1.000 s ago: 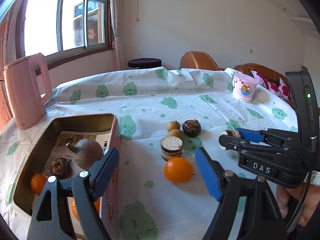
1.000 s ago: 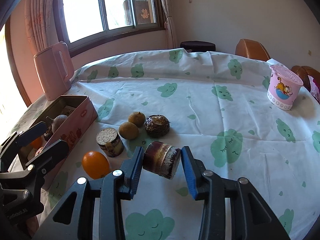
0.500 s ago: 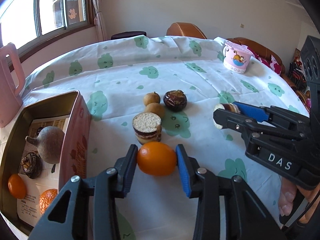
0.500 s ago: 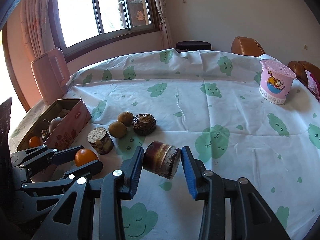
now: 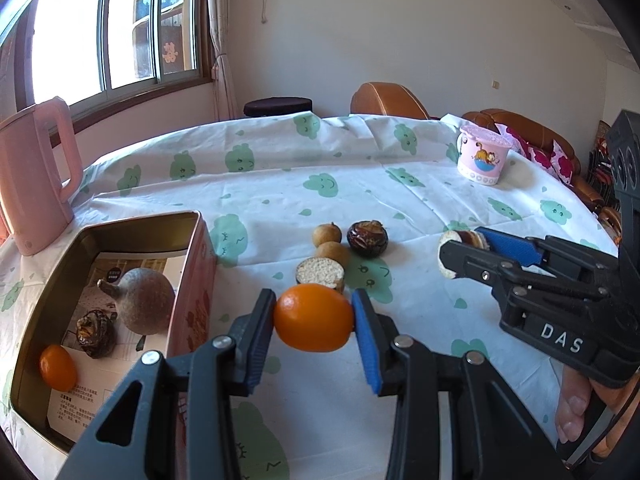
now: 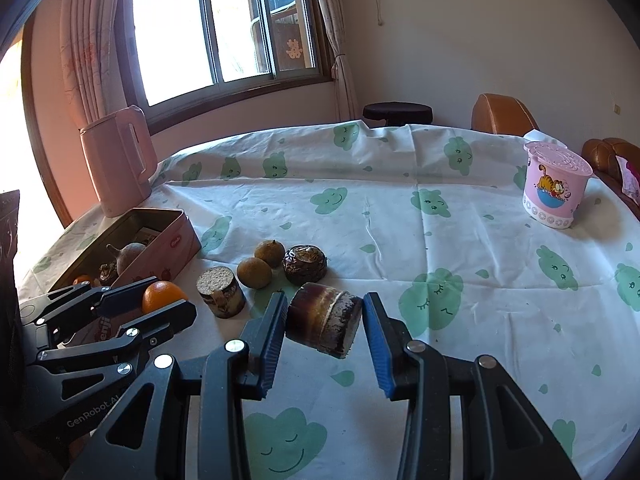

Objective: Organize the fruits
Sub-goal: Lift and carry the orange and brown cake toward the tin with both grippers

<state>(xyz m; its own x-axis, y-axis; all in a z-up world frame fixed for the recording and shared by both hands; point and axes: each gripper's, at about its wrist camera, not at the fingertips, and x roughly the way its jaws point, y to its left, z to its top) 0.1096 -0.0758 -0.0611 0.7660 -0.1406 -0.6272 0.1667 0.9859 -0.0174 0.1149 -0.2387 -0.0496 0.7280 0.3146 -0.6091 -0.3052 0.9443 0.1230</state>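
Observation:
My left gripper (image 5: 314, 318) is shut on an orange (image 5: 313, 317) and holds it above the cloth, right of the pink tin (image 5: 192, 280). The tin holds a brown round fruit (image 5: 142, 304), a dark fruit (image 5: 94, 332) and a small orange (image 5: 57, 365). My right gripper (image 6: 324, 320) is shut on a dark brown sugarcane piece (image 6: 324, 320). On the cloth lie another cut sugarcane piece (image 6: 220, 290), two tan round fruits (image 6: 262, 262) and a dark water chestnut (image 6: 305, 263). The left gripper with the orange (image 6: 162, 296) shows in the right wrist view.
A pink kettle (image 6: 118, 168) stands behind the tin at the far left. A pink lidded cup (image 6: 554, 184) stands at the far right. Brown chairs (image 5: 384, 100) and a dark stool (image 5: 278, 106) stand beyond the round table's far edge.
My left gripper closed on the orange and lifted it off the cloth. My right gripper kept its hold on the sugarcane piece and stayed roughly in place.

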